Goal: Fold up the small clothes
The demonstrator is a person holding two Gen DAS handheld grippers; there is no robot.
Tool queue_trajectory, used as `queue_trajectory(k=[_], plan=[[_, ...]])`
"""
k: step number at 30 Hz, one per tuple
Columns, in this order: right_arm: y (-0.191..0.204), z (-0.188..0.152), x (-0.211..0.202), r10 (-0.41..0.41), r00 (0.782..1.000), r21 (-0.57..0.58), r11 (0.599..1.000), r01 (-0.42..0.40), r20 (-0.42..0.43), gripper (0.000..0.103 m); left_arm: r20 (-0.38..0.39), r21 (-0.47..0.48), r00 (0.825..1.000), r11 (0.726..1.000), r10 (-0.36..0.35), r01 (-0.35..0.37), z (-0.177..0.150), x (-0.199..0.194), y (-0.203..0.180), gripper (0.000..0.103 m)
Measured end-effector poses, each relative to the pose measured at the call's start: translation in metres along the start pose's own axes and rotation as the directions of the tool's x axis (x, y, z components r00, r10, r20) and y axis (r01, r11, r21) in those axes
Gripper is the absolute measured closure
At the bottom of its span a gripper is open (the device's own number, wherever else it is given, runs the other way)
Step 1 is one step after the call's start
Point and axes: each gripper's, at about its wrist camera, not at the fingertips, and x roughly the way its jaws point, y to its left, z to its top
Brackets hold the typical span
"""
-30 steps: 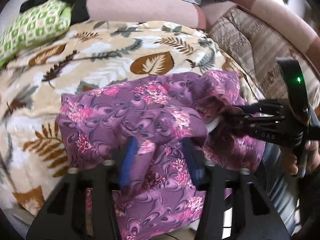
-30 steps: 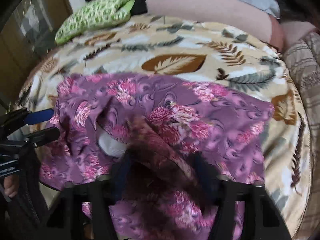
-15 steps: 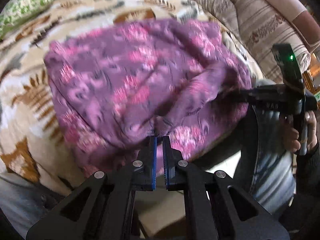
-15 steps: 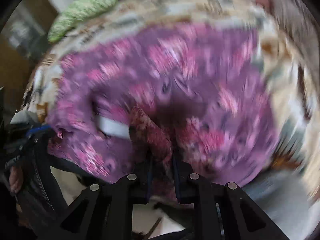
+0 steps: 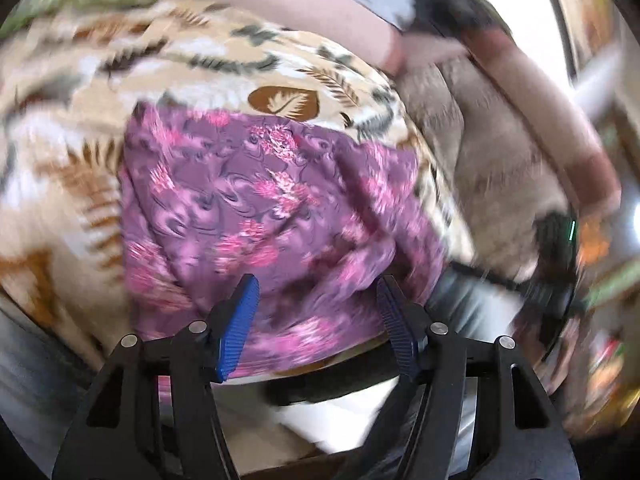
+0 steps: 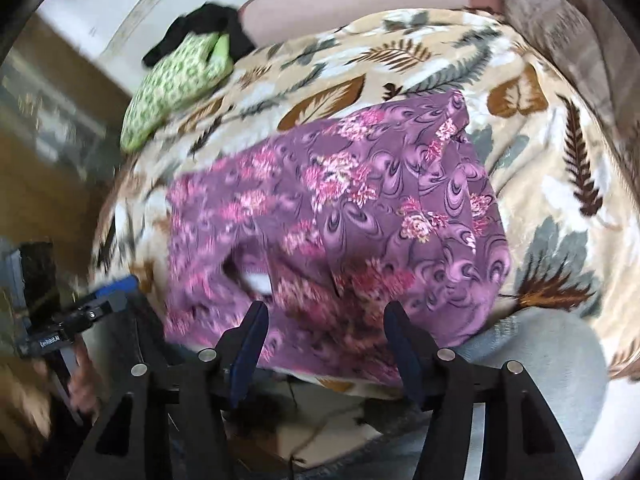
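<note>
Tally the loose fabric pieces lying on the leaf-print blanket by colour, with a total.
Purple floral garment: 1
Green patterned piece: 1
Black piece, partly hidden behind the green one: 1
Total: 3

both grippers opened, purple garment [image 6: 340,216] released

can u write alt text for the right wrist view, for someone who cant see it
A purple floral garment lies folded on a leaf-print blanket, seen past the open right gripper, whose jaws have just been opening with nothing clamped between them. A green patterned cloth sits at the blanket's far left, and the left gripper shows at the left edge.
</note>
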Motion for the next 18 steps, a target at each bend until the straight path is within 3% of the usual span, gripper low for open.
queue_trajectory(k=[2, 3, 5, 8, 9, 10, 11, 15, 18], plan=[[0.015, -0.006, 0.013, 0.053, 0.999, -0.046, 0.998, -0.053, 0.011, 0.045, 0.001, 0.032, 1.000, 0.999, -0.004, 0.004, -0.001, 0.007, -0.015, 0.042], [0.028, -0.010, 0.024, 0.043, 0.999, -0.086, 0.995, -0.042, 0.013, 0.045, 0.023, 0.108, 0.999, 0.993, 0.043, -0.045, -0.003, 0.012, -0.030, 0.042], [0.038, -0.012, 0.039, -0.035, 0.999, -0.134, 0.990, 0.039, 0.033, 0.049, 0.071, 0.296, 0.981, 0.936, 0.178, -0.191, -0.012, 0.027, -0.062, 0.041], [0.040, -0.012, 0.064, -0.096, 0.995, -0.164, 0.983, 0.088, -0.042, 0.090, 0.098, 0.490, 0.949, 0.816, 0.299, -0.308, -0.034, 0.060, -0.078, 0.047], [0.039, -0.010, 0.066, -0.090, 0.994, -0.167, 0.983, 0.079, -0.059, 0.095, 0.095, 0.536, 0.938, 0.777, 0.334, -0.331, -0.043, 0.071, -0.078, 0.082], [0.041, -0.013, 0.064, -0.098, 0.993, -0.187, 0.979, 0.085, -0.059, 0.095, 0.070, 0.579, 0.921, 0.736, 0.383, -0.350, -0.052, 0.081, -0.076, 0.097], [0.043, -0.015, 0.060, -0.109, 0.993, -0.204, 0.974, 0.096, -0.055, 0.097, 0.049, 0.593, 0.914, 0.725, 0.402, -0.350, -0.059, 0.083, -0.072, 0.097], [0.048, -0.034, 0.046, -0.143, 0.986, -0.271, 0.956, 0.116, -0.081, 0.097, 0.016, 0.638, 0.926, 0.709, 0.377, -0.299, -0.086, 0.063, -0.064, 0.097], [0.039, -0.046, 0.070, -0.170, 0.971, -0.261, 0.957, 0.123, -0.166, 0.097, -0.123, 0.559, 0.924, 0.794, 0.362, -0.236, -0.078, 0.072, -0.039, 0.096]])
